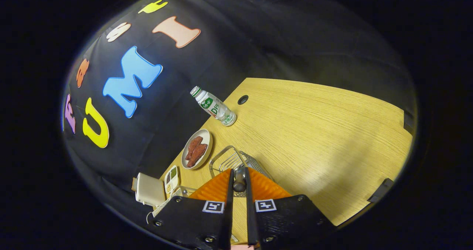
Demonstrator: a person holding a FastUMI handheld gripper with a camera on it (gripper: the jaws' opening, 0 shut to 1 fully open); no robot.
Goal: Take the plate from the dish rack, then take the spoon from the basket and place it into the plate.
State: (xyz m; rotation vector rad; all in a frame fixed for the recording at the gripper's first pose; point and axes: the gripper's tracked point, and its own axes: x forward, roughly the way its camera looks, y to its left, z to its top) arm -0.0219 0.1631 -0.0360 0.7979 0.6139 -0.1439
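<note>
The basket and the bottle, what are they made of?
The basket looks like thin metal wire, shiny and silvery with open gaps. The bottle looks like clear plastic with a printed label and a ribbed cap. The claw is closed on a small shiny handle, likely the metal spoon.

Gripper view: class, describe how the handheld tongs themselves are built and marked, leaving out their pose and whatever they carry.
The tongs have two long ribbed fingers, wedge-shaped and tapering forward. Each is mounted on a black block fastened with round screws. Each block bears a small square black-and-white marker near the inner edge.
</note>
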